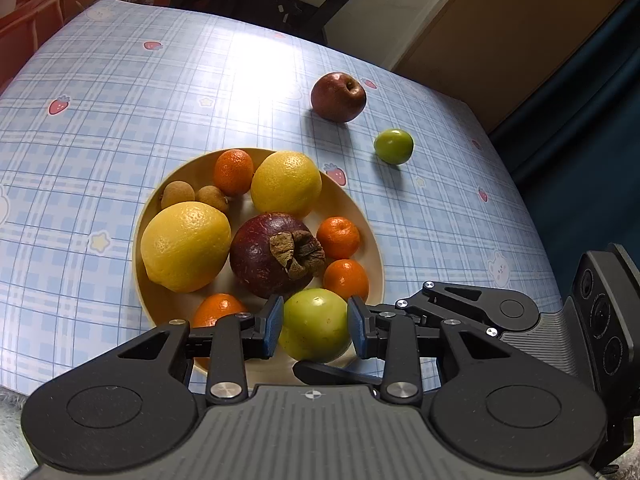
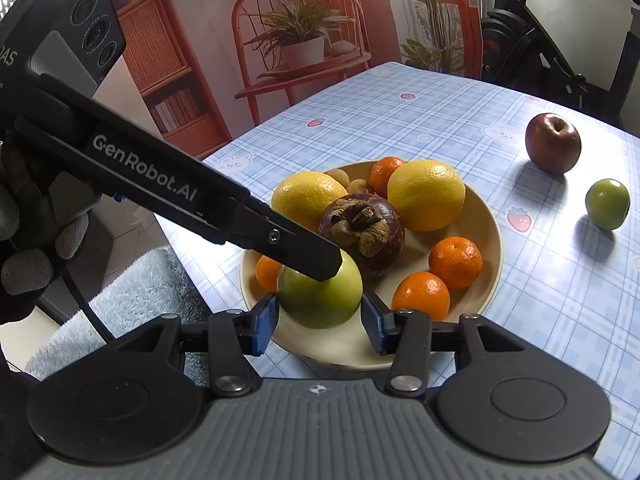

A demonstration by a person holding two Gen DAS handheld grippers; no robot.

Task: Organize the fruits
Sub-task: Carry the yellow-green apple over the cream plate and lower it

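Note:
A green fruit [image 1: 316,336] [image 2: 316,308] sits low over the near side of a cream plate [image 1: 370,240] [image 2: 332,344]. My left gripper [image 1: 315,308] is shut on it, blue pads pressed to both sides. In the right wrist view its black finger [image 2: 320,260] crosses the top of the fruit. My right gripper [image 2: 320,300] comes in at a right angle, and its pads lie against the fruit's other two sides. The plate holds two lemons [image 1: 186,246], a mangosteen [image 1: 260,256], several mandarins and two longans. On the cloth lie a red apple [image 1: 338,97] [image 2: 553,142] and a smaller green fruit [image 1: 393,146] [image 2: 607,204].
The table wears a blue checked cloth [image 1: 120,80], whose right edge falls away past the small green fruit. A fluffy blue seat [image 2: 120,300] lies below the near corner. A gloved hand [image 2: 24,240] holds the left gripper. An orange chair with a plant and an exercise bike stand behind.

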